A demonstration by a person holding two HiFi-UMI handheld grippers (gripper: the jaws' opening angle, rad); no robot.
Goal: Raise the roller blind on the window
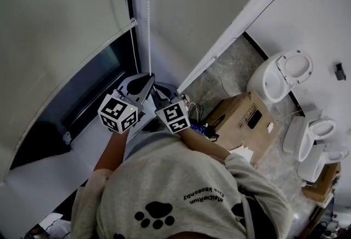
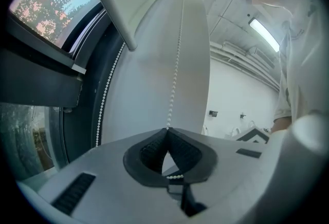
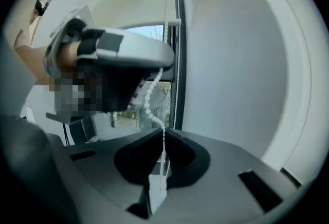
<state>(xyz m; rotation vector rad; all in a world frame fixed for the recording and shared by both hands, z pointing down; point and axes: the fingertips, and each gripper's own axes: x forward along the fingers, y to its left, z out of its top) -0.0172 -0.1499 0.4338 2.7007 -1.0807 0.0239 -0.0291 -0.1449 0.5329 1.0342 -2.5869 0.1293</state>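
— Where does the roller blind (image 1: pixel 55 29) sit?
— Over the upper part of the window (image 1: pixel 96 81). Its bottom bar crosses the pane and bare glass shows under it, with trees outside in the left gripper view.
— And the bead chain (image 1: pixel 148 13)?
— It hangs down the wall (image 1: pixel 192 7) just beside the window frame in two strands, one by the frame and one farther out.
— What about the left gripper (image 2: pixel 167 130)?
— Its jaws are closed tight on the farther strand. The beads run down into the meeting tips, and a short loop of them shows behind the pads.
— The right gripper (image 3: pixel 163 133)?
— Closed too, pinching the same chain. In its own view the left gripper sits above it, and the beads sag in a slack curve from that one down into its jaws.
— So the two are close together?
— Side by side in the head view, with their marker cubes near each other.
— Anything else around?
— A cardboard box (image 1: pixel 238 117) and white toilets (image 1: pixel 285 73) on the floor (image 1: pixel 225 73) to the right.
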